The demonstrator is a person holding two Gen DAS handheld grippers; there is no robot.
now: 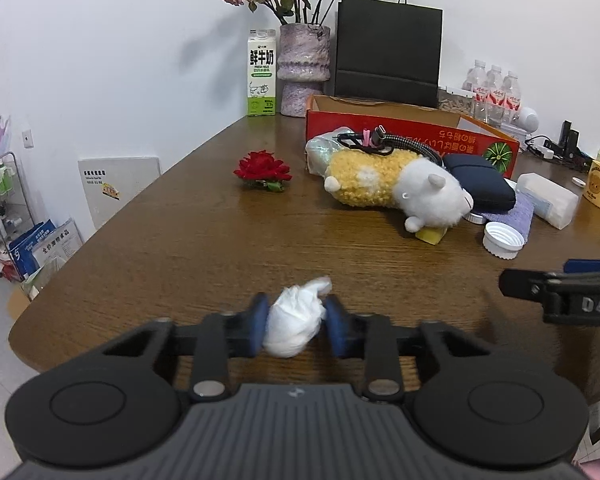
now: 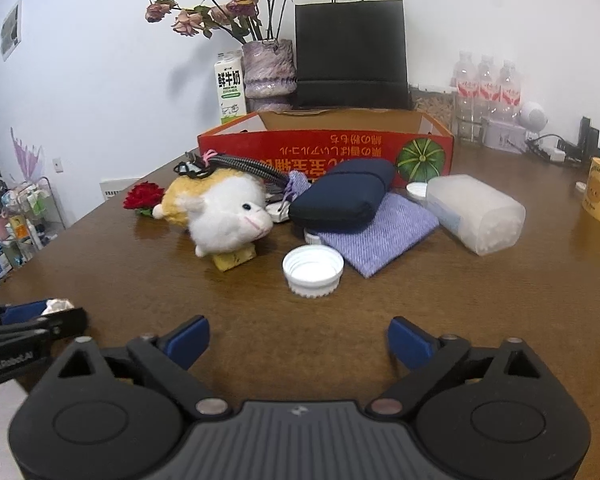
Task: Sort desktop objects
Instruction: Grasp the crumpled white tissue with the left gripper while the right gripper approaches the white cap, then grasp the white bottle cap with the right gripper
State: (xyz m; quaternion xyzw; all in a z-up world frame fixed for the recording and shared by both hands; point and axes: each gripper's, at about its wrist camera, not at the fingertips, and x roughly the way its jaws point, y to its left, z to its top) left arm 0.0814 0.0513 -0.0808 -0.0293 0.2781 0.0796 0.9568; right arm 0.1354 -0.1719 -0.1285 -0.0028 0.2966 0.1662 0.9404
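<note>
Nearest, the left tool (image 1: 297, 322) is pinched narrow on a crumpled tissue (image 1: 296, 320) at the near edge of the table (image 1: 180, 240). The right tool (image 2: 299, 342) stands wide and empty, with the white cap (image 2: 313, 271) straight ahead of it and nothing between. Beyond lie the plush (image 2: 220, 212), purple cloth (image 2: 384, 236), navy pouch (image 2: 344, 196) and red box (image 2: 324, 148); reaching the box means clearing that pile.

Black left gripper (image 1: 296, 322), blue-padded jaws, ribbed grey housing
</note>
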